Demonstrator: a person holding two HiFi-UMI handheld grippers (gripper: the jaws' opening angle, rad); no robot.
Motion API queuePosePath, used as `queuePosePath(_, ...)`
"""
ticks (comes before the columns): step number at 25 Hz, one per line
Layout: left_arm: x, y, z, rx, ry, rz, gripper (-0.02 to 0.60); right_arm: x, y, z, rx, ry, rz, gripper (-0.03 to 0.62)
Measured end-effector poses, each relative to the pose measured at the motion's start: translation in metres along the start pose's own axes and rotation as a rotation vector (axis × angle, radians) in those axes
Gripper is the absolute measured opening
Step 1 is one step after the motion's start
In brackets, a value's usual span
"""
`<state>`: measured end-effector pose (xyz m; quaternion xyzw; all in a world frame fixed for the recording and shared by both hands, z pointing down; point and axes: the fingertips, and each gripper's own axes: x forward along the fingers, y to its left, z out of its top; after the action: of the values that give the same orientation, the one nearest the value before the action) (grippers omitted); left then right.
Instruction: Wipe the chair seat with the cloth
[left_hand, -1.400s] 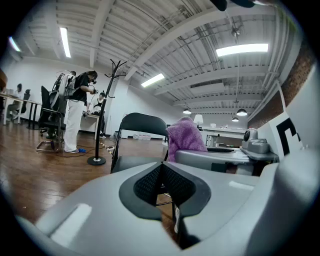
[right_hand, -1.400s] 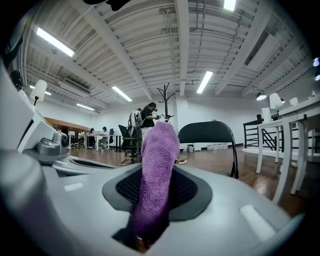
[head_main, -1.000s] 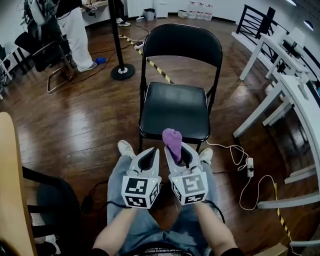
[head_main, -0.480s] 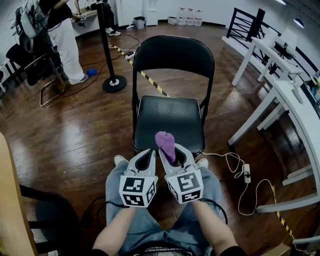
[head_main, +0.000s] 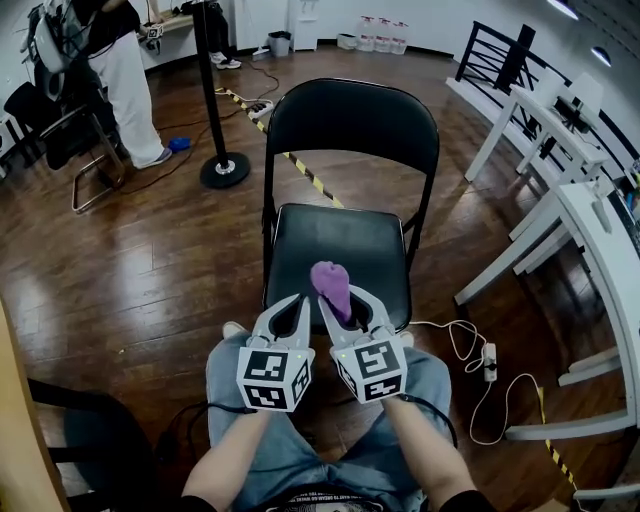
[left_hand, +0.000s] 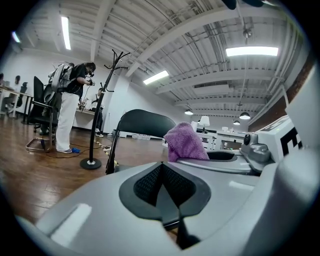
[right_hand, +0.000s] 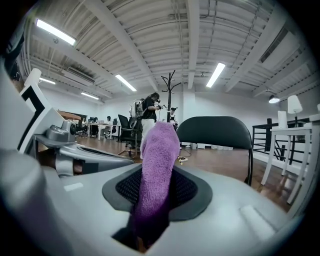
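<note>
Two tongs: my R gripper (head_main: 345, 298) clamps cloth (head_main: 330, 279) | my L gripper (head_main: 298, 302) closed, empty | chair seat (head_main: 335, 245) edge at tips | open floor (head_main: 150, 250) left, tables (head_main: 590, 215) right

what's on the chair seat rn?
The visible chair seat looks bare. The purple cloth, clamped in the right gripper, overlaps the seat's front edge in the head view, hiding that strip; whether it touches is unclear.
</note>
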<state>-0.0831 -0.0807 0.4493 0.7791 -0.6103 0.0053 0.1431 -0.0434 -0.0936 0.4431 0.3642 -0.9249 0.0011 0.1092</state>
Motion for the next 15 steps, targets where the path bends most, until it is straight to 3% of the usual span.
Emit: queuePosePath(15, 0.027, 0.034, 0.012, -0.017, 0.009, 0.032, 0.003, 0.053, -0.009, 0.004, -0.04, 0.038, 0.049, 0.117)
